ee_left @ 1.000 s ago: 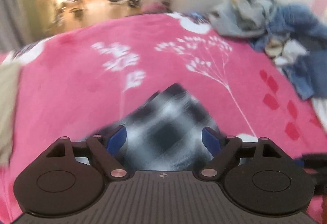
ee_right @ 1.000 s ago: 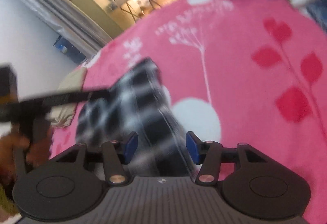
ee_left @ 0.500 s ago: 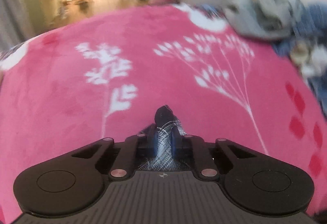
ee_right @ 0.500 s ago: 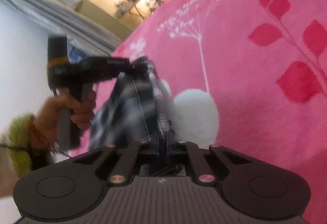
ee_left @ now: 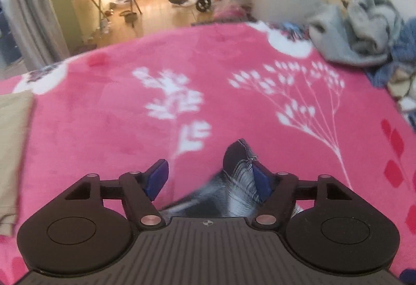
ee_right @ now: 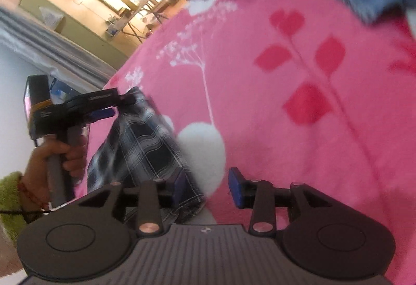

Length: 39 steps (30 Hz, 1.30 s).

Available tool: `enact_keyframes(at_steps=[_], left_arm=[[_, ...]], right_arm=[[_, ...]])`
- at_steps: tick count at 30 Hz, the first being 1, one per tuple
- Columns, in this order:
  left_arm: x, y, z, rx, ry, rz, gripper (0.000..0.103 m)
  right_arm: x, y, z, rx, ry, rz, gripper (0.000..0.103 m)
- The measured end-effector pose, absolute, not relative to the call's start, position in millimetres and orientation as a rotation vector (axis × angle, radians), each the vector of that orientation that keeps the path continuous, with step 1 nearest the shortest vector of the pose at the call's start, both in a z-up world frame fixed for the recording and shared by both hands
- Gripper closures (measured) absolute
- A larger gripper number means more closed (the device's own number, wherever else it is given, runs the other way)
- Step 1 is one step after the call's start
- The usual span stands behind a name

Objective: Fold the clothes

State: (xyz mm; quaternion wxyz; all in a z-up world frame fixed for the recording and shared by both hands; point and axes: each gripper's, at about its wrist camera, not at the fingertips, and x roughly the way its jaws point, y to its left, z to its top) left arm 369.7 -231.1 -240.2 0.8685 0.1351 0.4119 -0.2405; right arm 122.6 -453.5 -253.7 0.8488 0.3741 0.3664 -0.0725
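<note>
Pink blanket (ee_left: 109, 113) was spread as work surface. Plaid cloth (ee_right: 145, 144) was bunched at near edge, between both grippers, unfolded. Left gripper (ee_left: 212, 177) and right gripper (ee_right: 208, 189) were opening, cloth slipping free. Pile (ee_left: 364, 35) at far right corner was untouched; most folding judged left.

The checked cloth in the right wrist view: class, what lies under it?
Around the checked cloth, pink blanket shows, with a white patch at its edge. What lies directly beneath is covered by the cloth.

Black tool (ee_left: 210, 178), blue pads, green sleeve (ee_right: 10, 204)
</note>
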Motion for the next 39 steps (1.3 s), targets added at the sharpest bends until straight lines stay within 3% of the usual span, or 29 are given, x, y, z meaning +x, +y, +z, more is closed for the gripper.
enact_keyframes(at_steps=[8,15,26,31,35,36,39], left_arm=[[338,-163,-205,0.359,0.792,-0.440,0.029],[336,-126,-197,0.246,0.829,-0.403,0.029],[300,-94,-254,0.244,1.033,-0.332,0.030],[297,-75,-260,0.148,1.065,-0.310,0.030],[293,-65,-267,0.111,1.087,-0.305,0.029],[293,-63,-267,0.104,1.090,-0.307,0.029],[294,-56,-266,0.073,1.098,-0.306,0.029]], right_arm=[[165,-405,-225,0.602,0.732,-0.053,0.069],[215,-393,-218,0.541,0.724,-0.049,0.078],[340,-391,-249,0.510,0.860,-0.079,0.082],[329,-374,-210,0.483,0.805,0.089,0.082],[365,-359,-242,0.403,0.942,0.077,0.082],[374,-361,-253,0.399,0.957,0.044,0.087],[385,-372,-258,0.482,0.908,-0.012,0.089]])
